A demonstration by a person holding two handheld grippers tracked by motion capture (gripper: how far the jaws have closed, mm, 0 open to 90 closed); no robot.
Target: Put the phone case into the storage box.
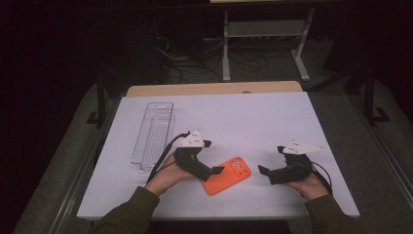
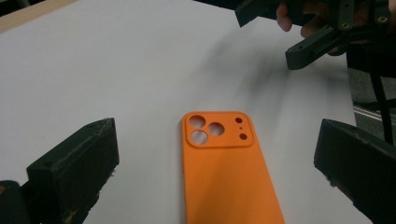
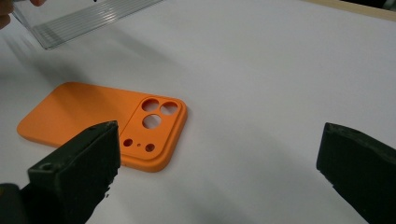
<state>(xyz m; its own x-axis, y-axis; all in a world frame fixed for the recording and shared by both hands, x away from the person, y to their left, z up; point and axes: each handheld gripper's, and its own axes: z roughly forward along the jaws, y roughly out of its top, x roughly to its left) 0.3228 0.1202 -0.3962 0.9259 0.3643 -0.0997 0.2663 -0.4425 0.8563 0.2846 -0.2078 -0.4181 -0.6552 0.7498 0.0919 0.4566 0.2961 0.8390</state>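
An orange phone case (image 1: pixel 227 174) lies flat on the white table top (image 1: pixel 253 122), back side up with its camera holes showing. My left gripper (image 1: pixel 218 169) hovers at the case's left edge, open, its jaws spread wide to either side of the case (image 2: pixel 224 168) in the left gripper view. My right gripper (image 1: pixel 263 170) is to the right of the case, open and holding nothing. In the right gripper view the case (image 3: pixel 105 123) lies ahead and to the left, its camera end nearest the left jaw.
A clear plastic tray (image 1: pixel 153 136) stands lengthwise at the table's left; its corner (image 3: pixel 84 21) appears in the right gripper view. The right gripper (image 2: pixel 322 32) and a hand show at the top right of the left gripper view. A wooden strip (image 1: pixel 214 88) edges the table's far side.
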